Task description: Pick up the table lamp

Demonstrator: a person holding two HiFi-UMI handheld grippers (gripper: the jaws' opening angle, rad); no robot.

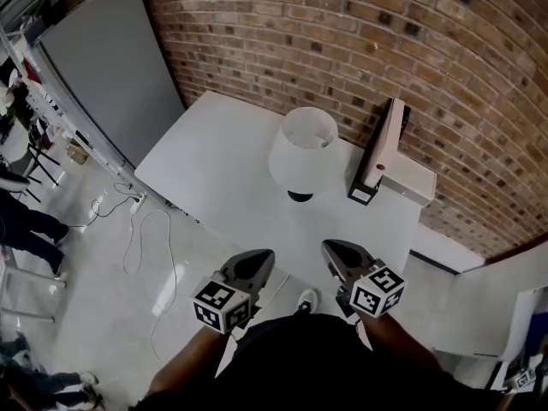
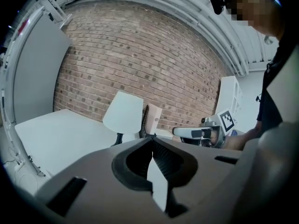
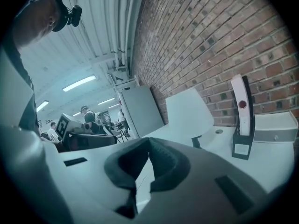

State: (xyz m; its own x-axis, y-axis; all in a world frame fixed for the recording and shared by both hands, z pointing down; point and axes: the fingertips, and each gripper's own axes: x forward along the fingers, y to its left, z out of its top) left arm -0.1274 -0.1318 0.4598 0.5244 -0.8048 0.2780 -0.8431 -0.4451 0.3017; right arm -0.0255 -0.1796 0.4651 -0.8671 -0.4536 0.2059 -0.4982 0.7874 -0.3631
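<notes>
Nearest, the left claw [image 1: 264,255] and right claw [image 1: 330,247] point side by side at the scene ahead, each with jaws together and nothing between them. Behind everything runs a brick wall [image 1: 360,32]. Against it stands the white worktop [image 1: 214,165]. Upright on it, well apart from both claws, is the table lamp [image 1: 301,152], with a slim upright box [image 1: 385,148] just beside it.

On white table [image 1: 214,165] against brick wall [image 1: 360,41]: 1 white-shaded table lamp [image 1: 302,151], 1 upright black-and-white panel [image 1: 381,151] just beside, 1 flat white box [image 1: 411,181].
</notes>
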